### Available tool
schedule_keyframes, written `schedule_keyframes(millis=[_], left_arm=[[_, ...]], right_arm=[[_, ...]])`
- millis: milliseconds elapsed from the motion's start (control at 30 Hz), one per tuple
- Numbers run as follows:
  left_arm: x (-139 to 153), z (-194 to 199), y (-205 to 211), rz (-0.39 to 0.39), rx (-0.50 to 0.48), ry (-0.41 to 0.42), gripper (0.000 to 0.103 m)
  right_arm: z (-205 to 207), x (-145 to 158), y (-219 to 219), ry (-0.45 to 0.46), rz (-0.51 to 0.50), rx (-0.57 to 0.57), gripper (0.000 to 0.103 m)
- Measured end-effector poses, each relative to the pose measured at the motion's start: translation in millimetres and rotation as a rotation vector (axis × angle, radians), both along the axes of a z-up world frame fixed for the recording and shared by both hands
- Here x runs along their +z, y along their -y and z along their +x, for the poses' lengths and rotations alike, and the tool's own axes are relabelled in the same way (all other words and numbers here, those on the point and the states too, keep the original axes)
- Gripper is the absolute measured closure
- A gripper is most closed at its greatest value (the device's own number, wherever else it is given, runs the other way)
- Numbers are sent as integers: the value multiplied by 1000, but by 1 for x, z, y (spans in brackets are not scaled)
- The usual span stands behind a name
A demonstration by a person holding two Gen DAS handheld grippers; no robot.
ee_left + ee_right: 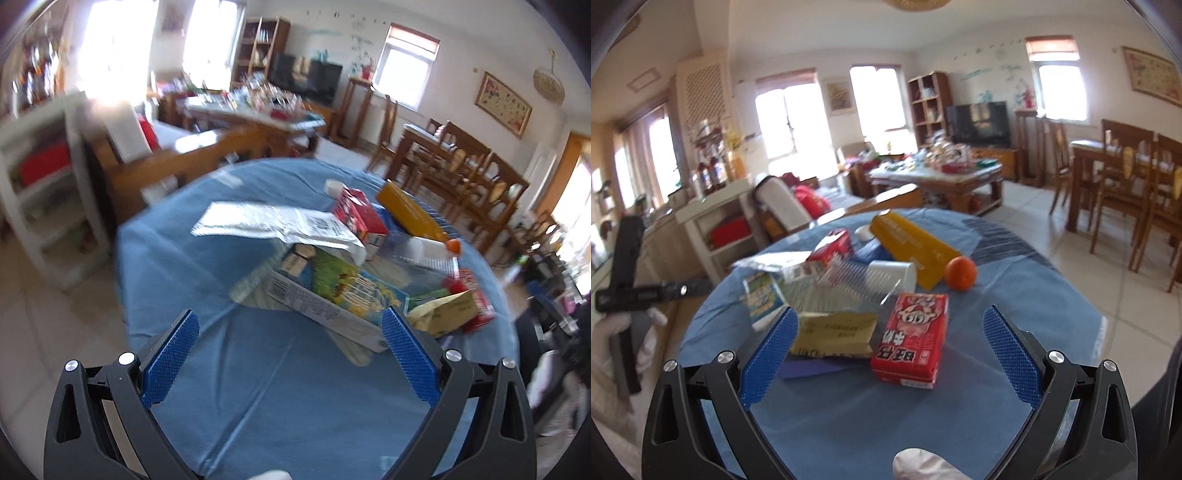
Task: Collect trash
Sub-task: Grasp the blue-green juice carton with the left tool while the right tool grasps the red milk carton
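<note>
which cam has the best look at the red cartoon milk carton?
Right wrist. The red carton lies sharp and unobstructed between the open fingers of the right gripper, printed face up. In the left wrist view it sits at the pile's far edge, blurred and partly hidden behind a yellow torn box.

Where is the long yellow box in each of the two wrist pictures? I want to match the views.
Left wrist: the long yellow box lies upper right of centre, at the far side of the pile.
Right wrist: the long yellow box lies just above centre, behind the white cup.
Shared landmark: the orange fruit at the box's nearer end.
</note>
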State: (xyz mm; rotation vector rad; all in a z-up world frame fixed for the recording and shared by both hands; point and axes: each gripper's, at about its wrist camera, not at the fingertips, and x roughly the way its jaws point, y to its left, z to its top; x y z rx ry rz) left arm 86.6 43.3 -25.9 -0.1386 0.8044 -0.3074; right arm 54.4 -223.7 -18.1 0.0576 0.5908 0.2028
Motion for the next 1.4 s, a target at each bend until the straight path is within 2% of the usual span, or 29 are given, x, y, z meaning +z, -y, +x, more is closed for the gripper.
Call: schedule_keyframes(millis=[67, 133, 233, 300, 433, 500, 600, 700, 867, 967, 1000, 1033, 1067, 1233, 1400], left_arm=[[-1, 7, 3, -25, -35, -35, 5], [0, 12, 12, 0, -58, -47, 5], [-5, 23, 24, 1, -83, -88, 5], [-8, 30, 27, -19, -73, -114, 5], [-15, 47, 35, -11, 10, -150, 6], [-21, 51, 39, 5, 55, -163, 7], [-31, 56, 45, 32, 100, -193, 14], [-32, 56, 48, 20, 124, -184, 14], [-26, 52, 55, 27, 160, -168, 15], [-31, 56, 64, 32, 173, -190, 13], [-33, 58, 66, 22, 178, -191, 13], [-34, 60, 67, 14, 187, -193, 13], [-35, 61, 68, 16, 196, -194, 12], [-36, 60, 74, 69, 223, -201, 12], [-37, 54, 67, 118, 204, -186, 14]], right_arm=[[10, -5, -1, -48, -39, 44, 4], [18, -10, -2, -85, -72, 83, 4], [29, -19, 0, -137, -64, 133, 4], [35, -23, 1, -156, -66, 139, 4], [44, -32, -2, -206, -118, 112, 6], [46, -35, -6, -229, -138, 106, 13], [50, -46, -17, -272, -240, 60, 26], [54, -57, -21, -320, -248, 37, 30], [55, -66, -21, -332, -220, 20, 30], [56, -66, -19, -338, -218, 6, 30], [57, -67, -19, -343, -221, 4, 32], [57, -68, -19, -348, -232, -3, 40], [58, -69, -20, -350, -237, -5, 41], [56, -67, -21, -346, -242, -16, 45], [53, -66, -15, -338, -233, -14, 47]])
